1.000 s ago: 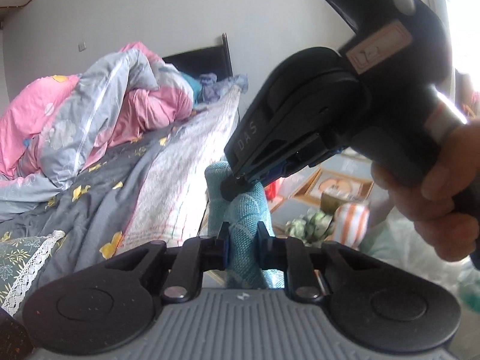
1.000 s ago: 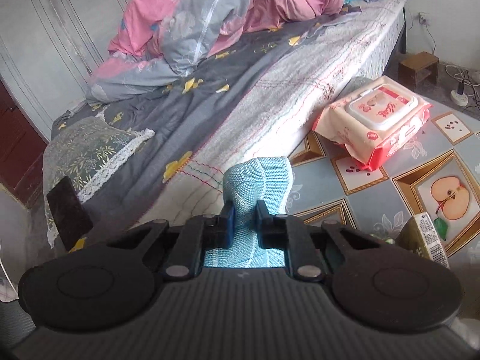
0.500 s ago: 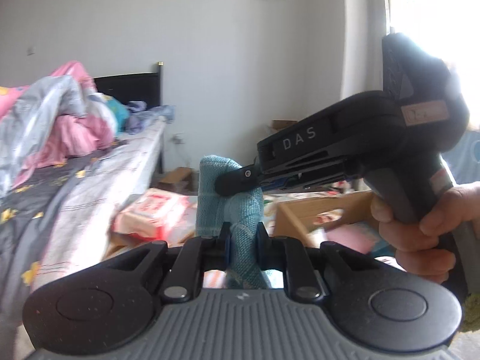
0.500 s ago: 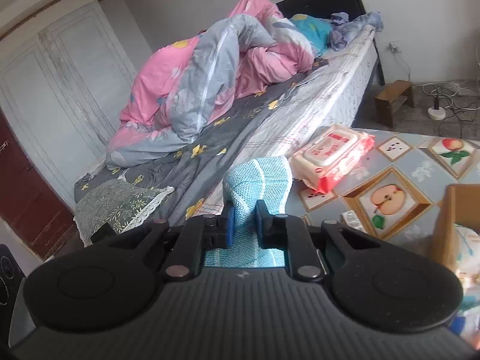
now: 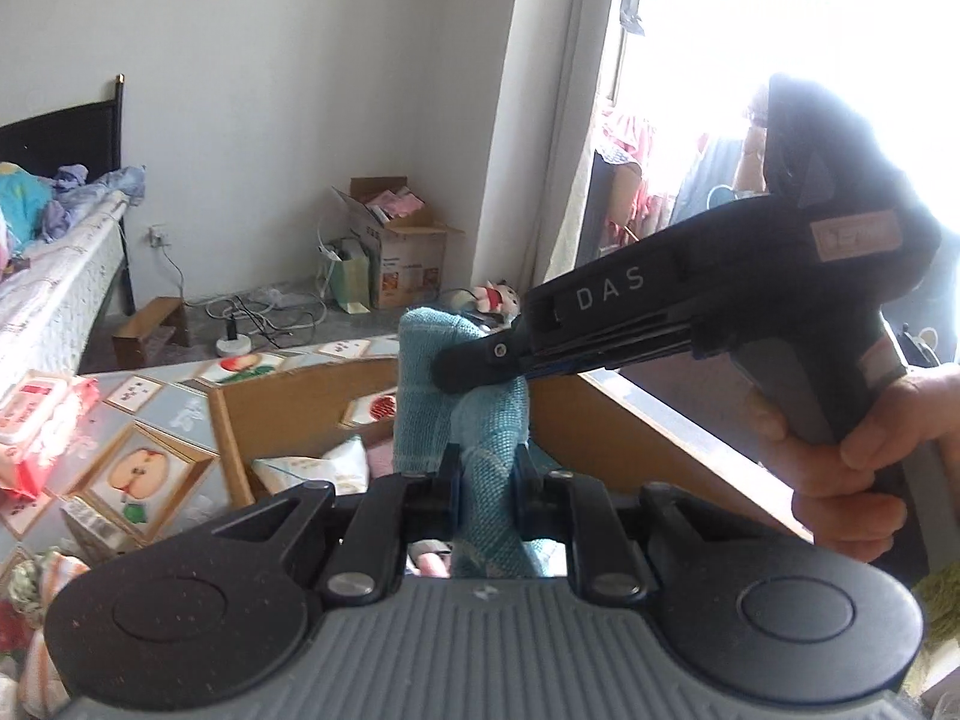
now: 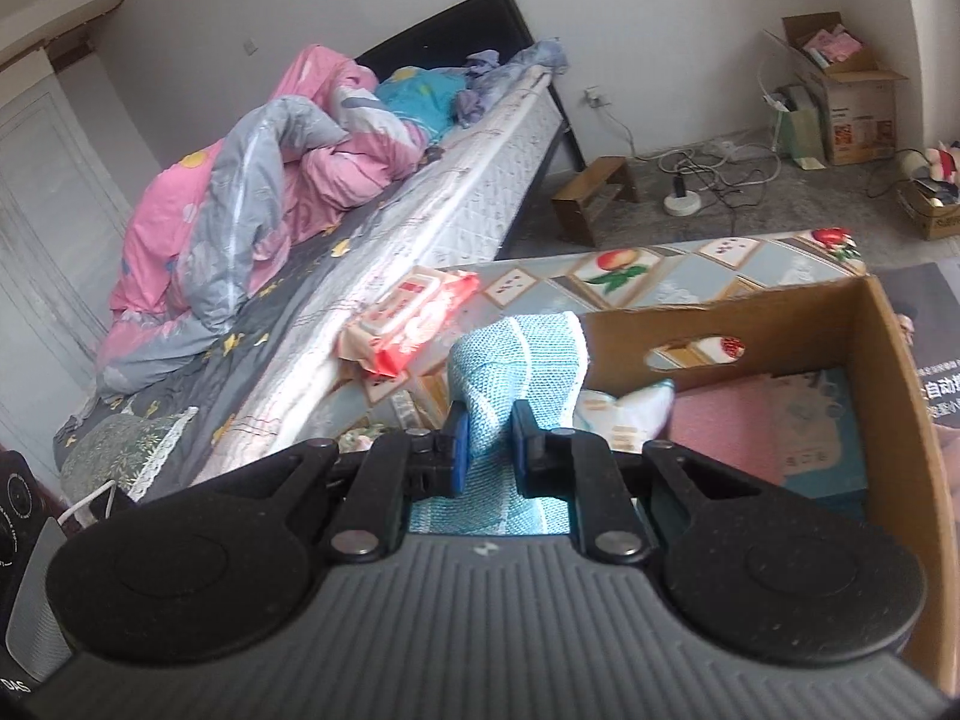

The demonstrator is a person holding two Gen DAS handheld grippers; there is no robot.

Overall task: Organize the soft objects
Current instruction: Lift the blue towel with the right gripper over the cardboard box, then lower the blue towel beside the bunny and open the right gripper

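Bedroom floor, cardboard box (image 6: 888, 360) below. Both grippers — left (image 5: 485, 474), right (image 6: 487, 450) — pinched on teal cloth (image 6: 516, 360) above box rim. Uneven release: could snag rim, spill outside.

Left hand-held gripper (image 5: 486, 468) clamped shut; right hand-held gripper (image 6: 487, 441) likewise.

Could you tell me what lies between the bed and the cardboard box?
In the right wrist view, a red wet-wipes pack lies on the fruit-patterned mat between the bed and the cardboard box.
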